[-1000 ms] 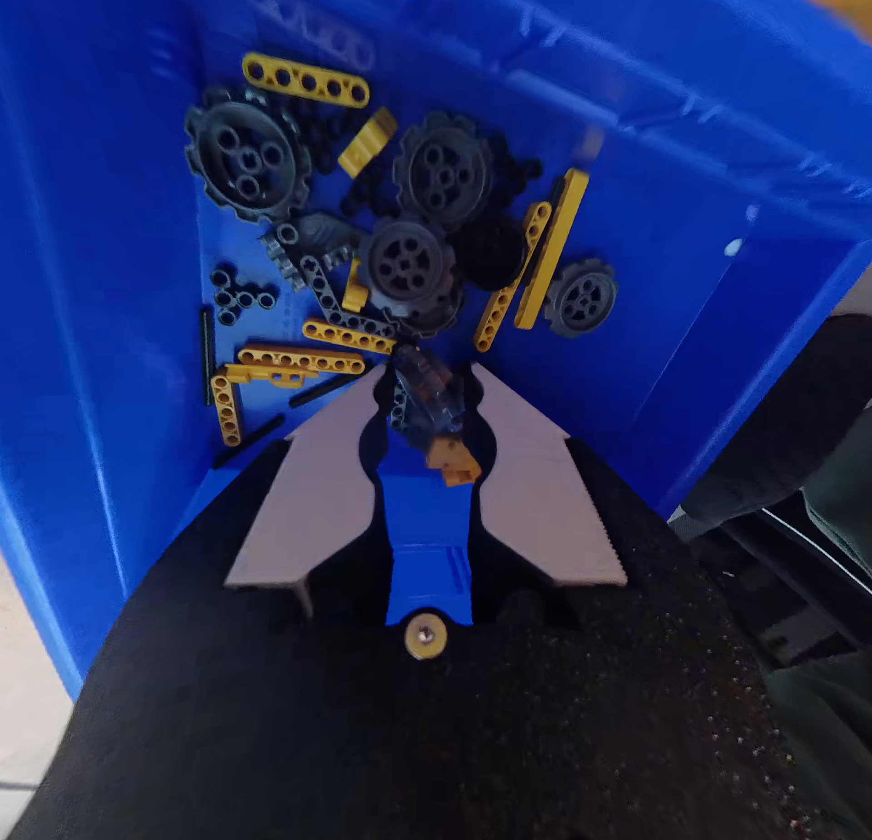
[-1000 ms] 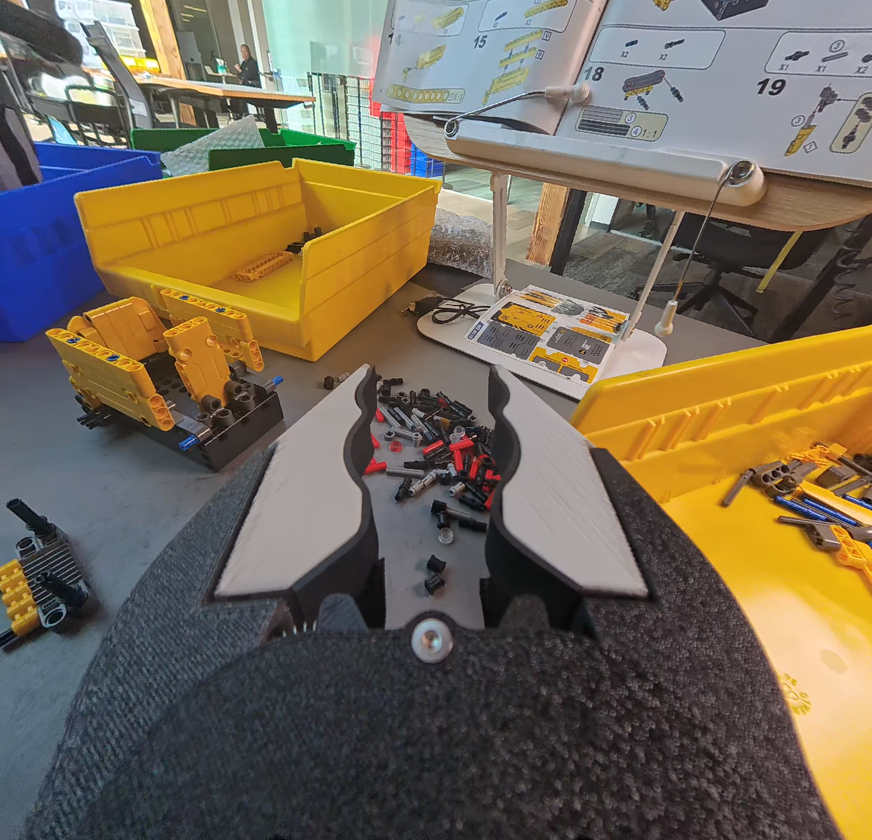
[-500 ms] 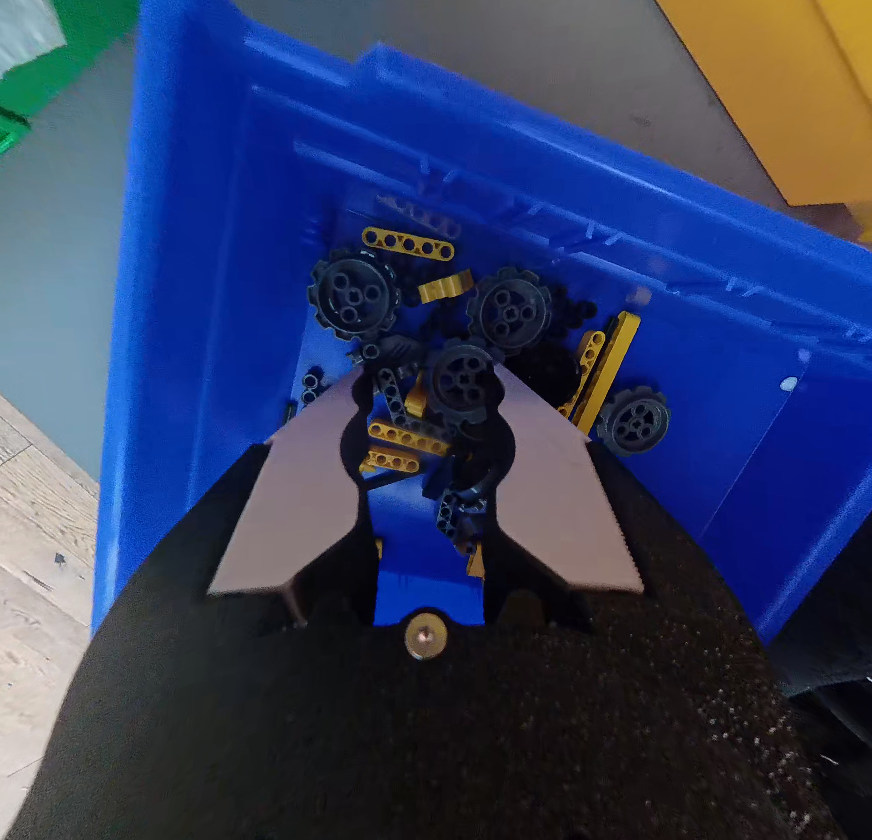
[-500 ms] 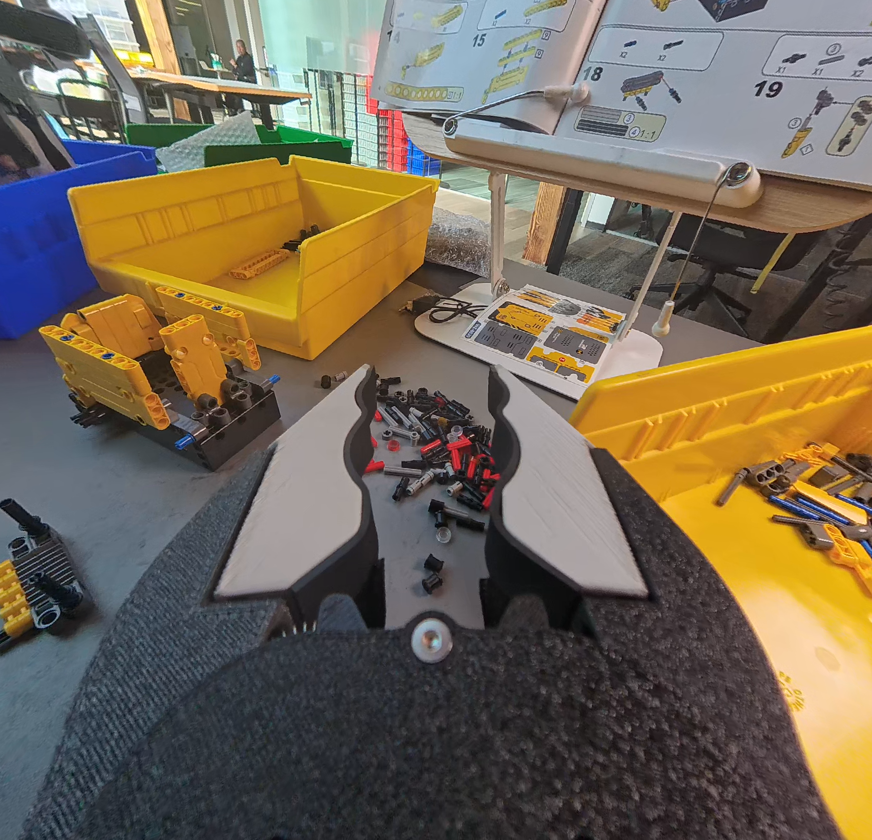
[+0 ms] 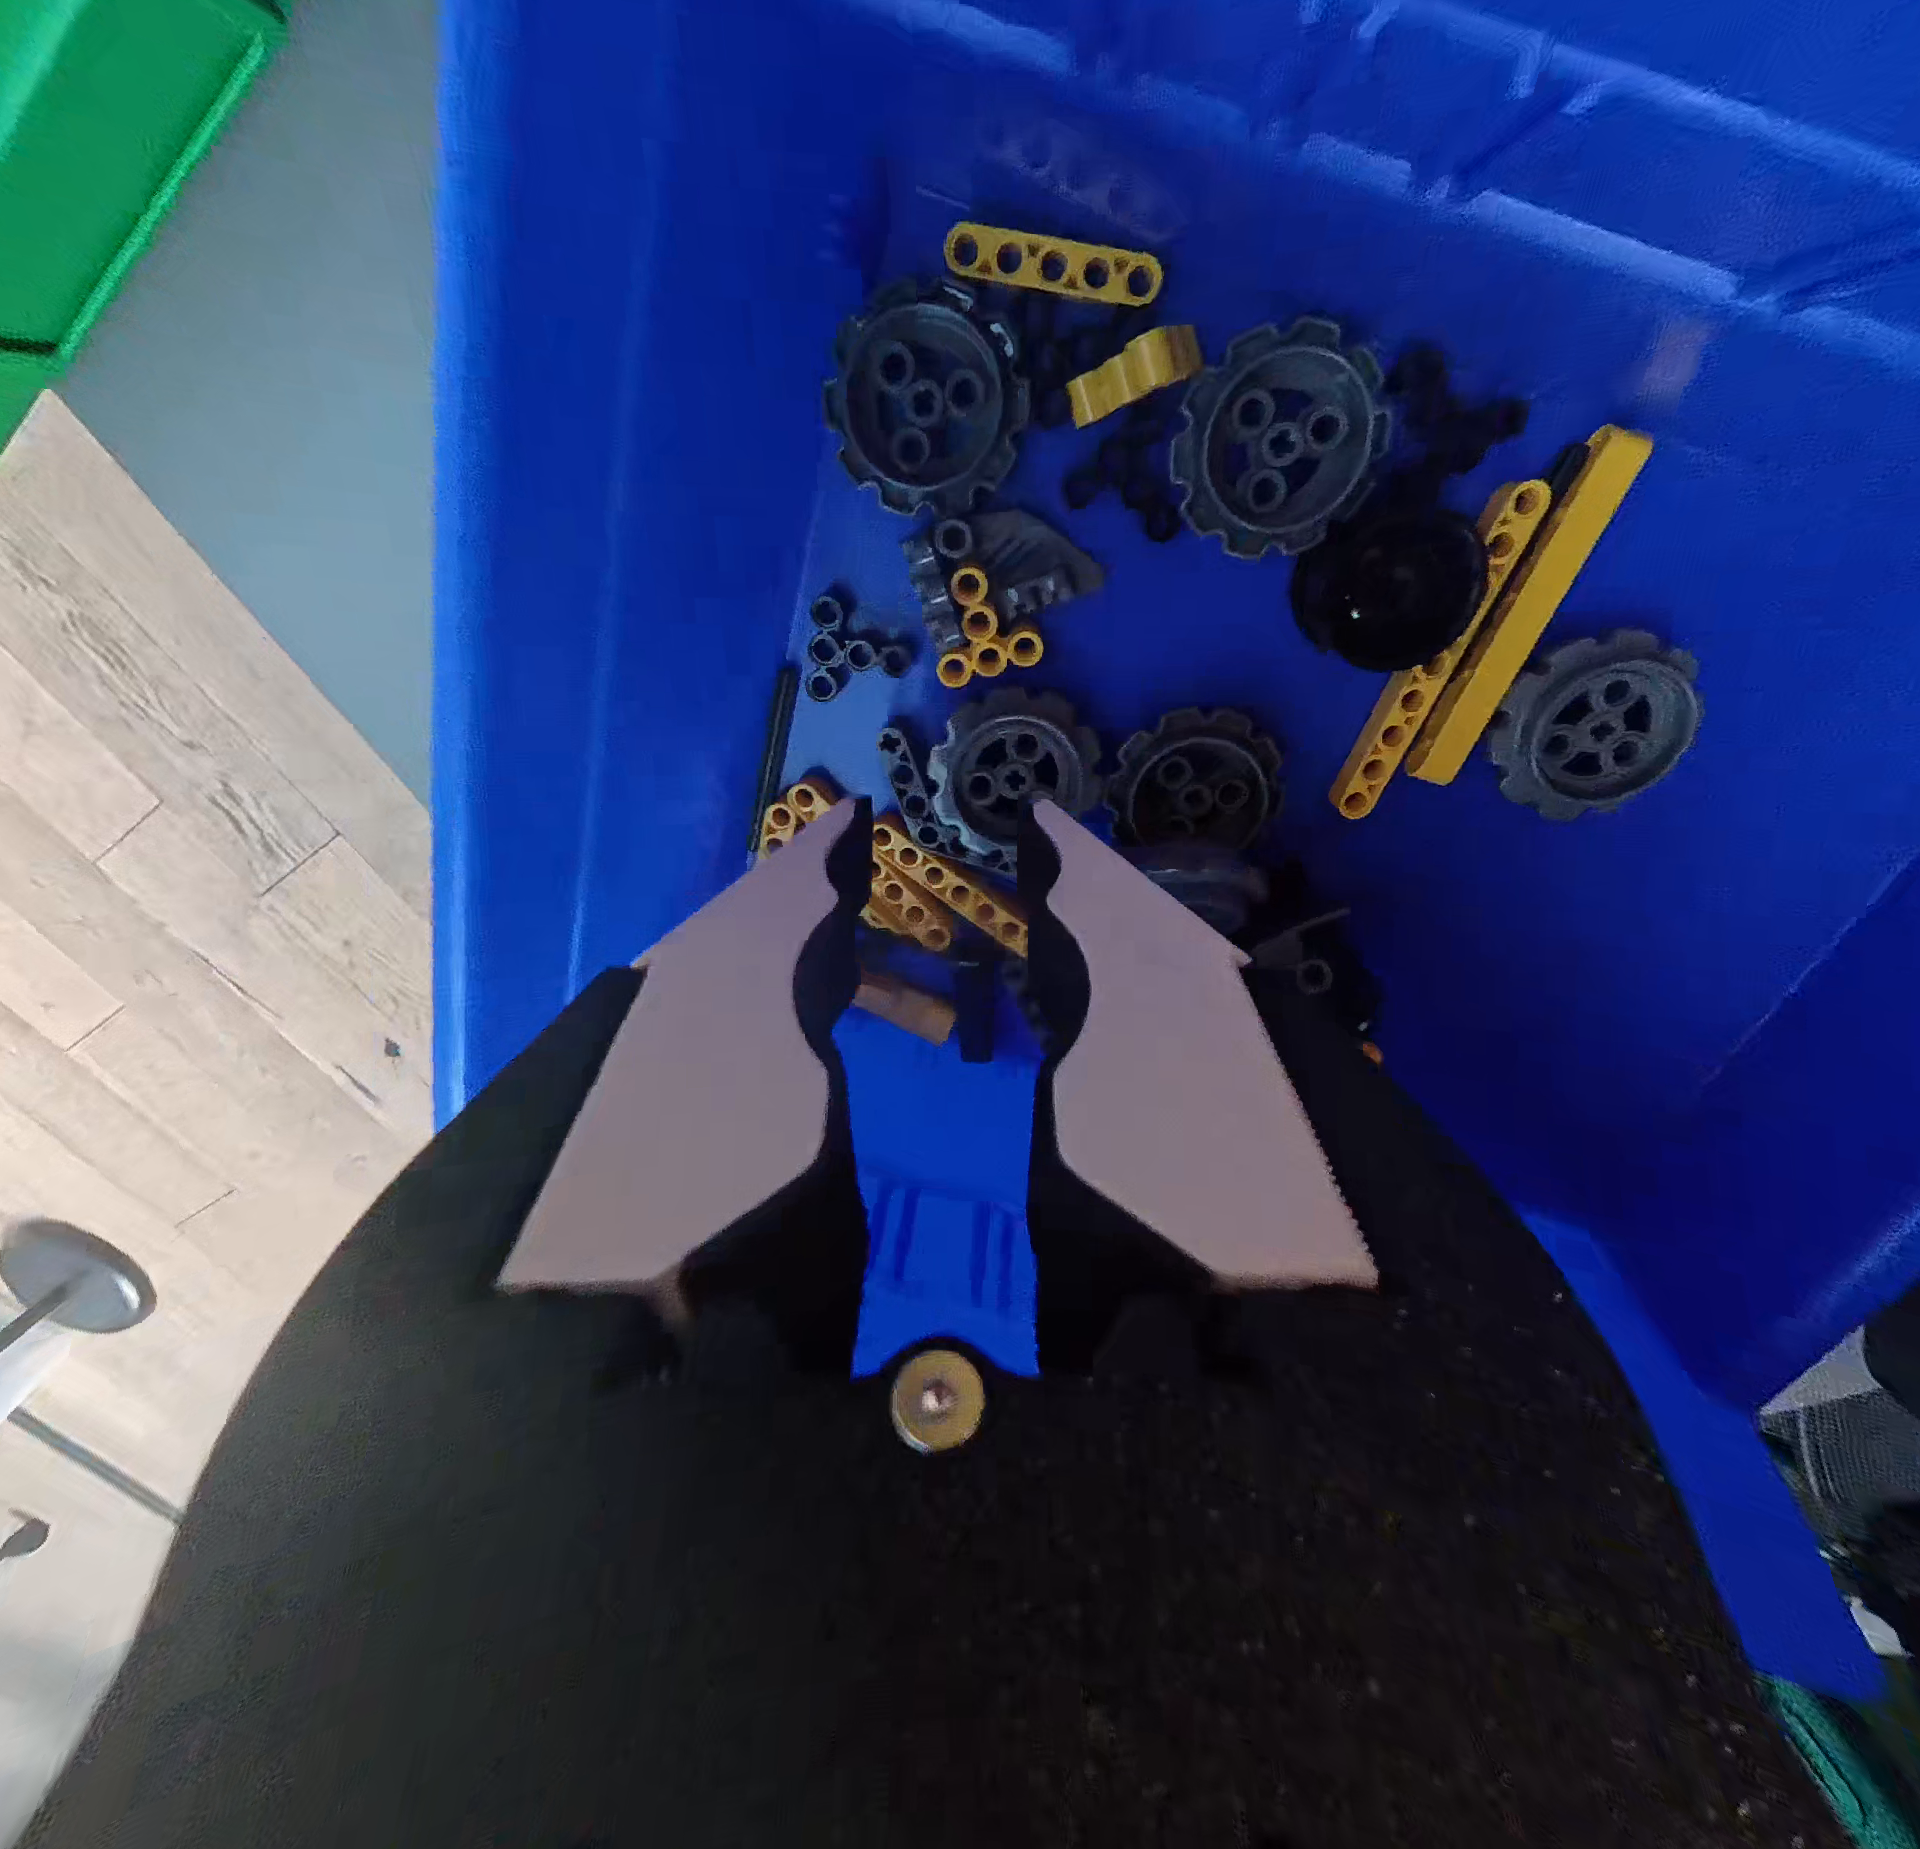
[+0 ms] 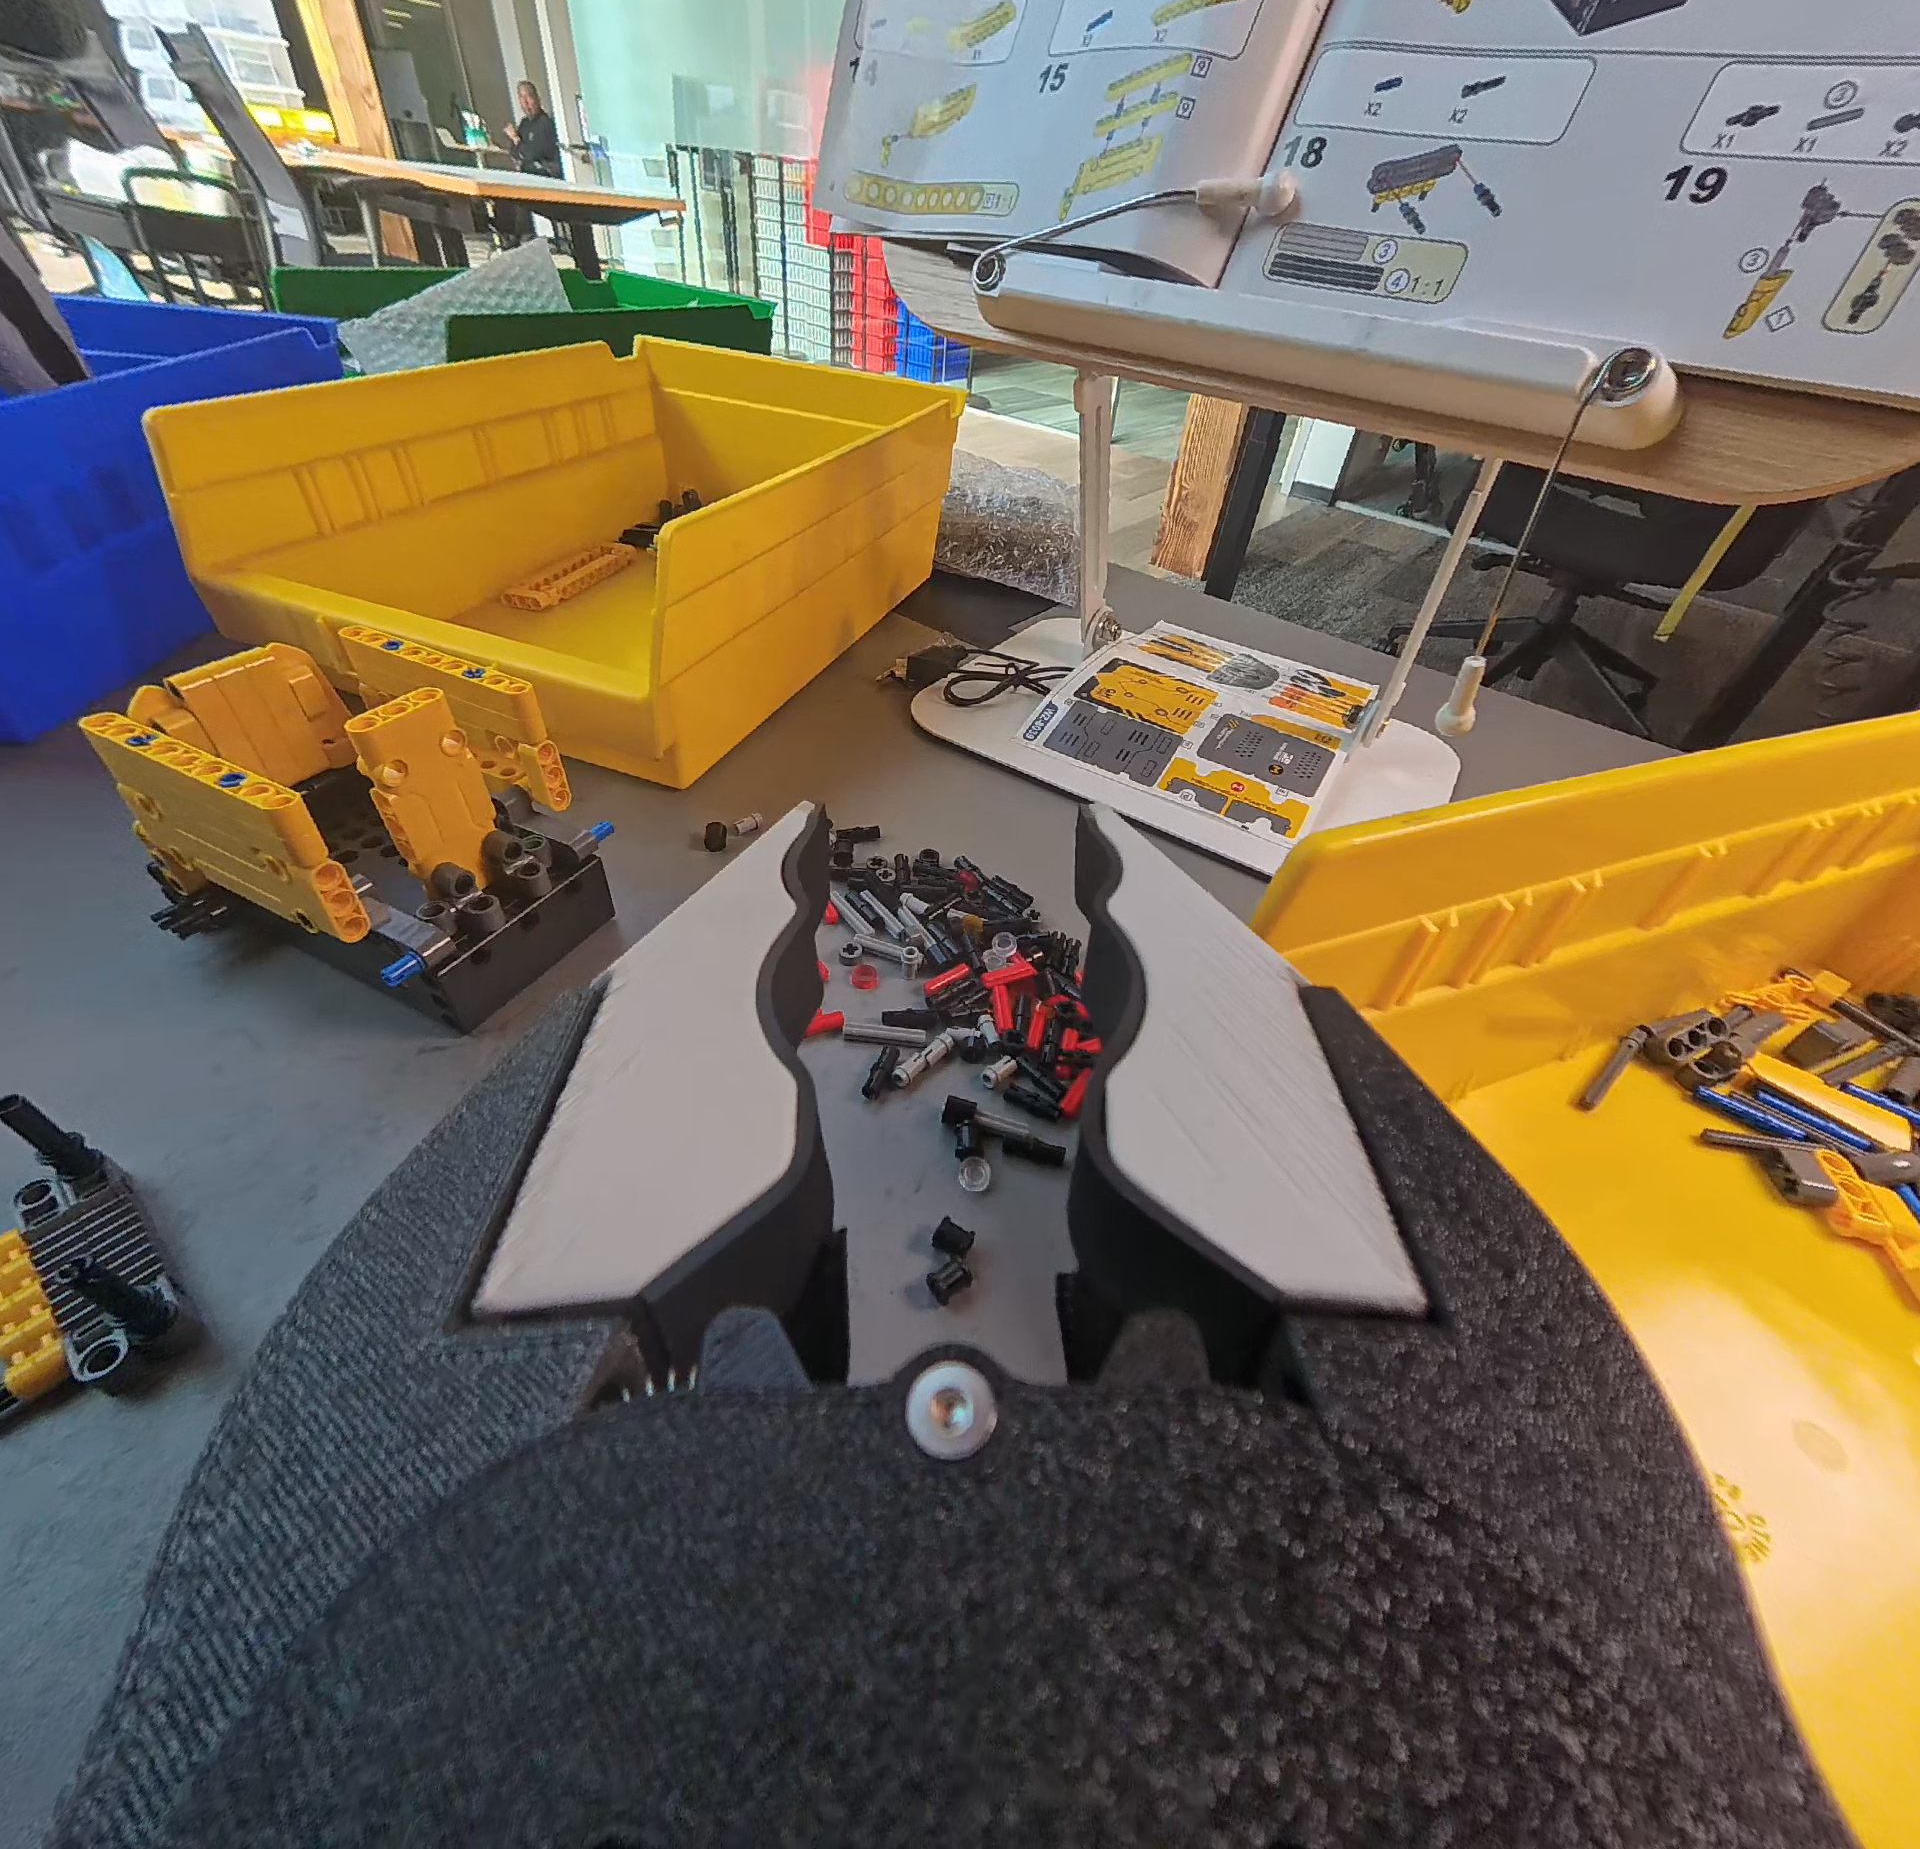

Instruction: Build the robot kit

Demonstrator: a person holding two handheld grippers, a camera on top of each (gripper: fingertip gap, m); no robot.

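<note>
A grey table [image 6: 260, 1093] carries bins in an open office. The left gripper [image 5: 940, 823], jaws apart and empty, hangs inside the blue bin [image 5: 644, 449] over yellow beams [image 5: 951, 890]; dark sprocket wheels [image 5: 1013, 776] lie at twelve o'clock. Closing here could snag several tangled pieces. The right gripper [image 6: 951, 823], jaws apart, hovers above loose pins [image 6: 966, 978]; a half-built yellow model [image 6: 332, 812] sits at ten o'clock.

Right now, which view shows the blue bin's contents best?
The left wrist view: it looks straight down into the blue bin at the grey toothed wheels and yellow beams. The right wrist view catches only its outer wall at far left, contents hidden.
</note>
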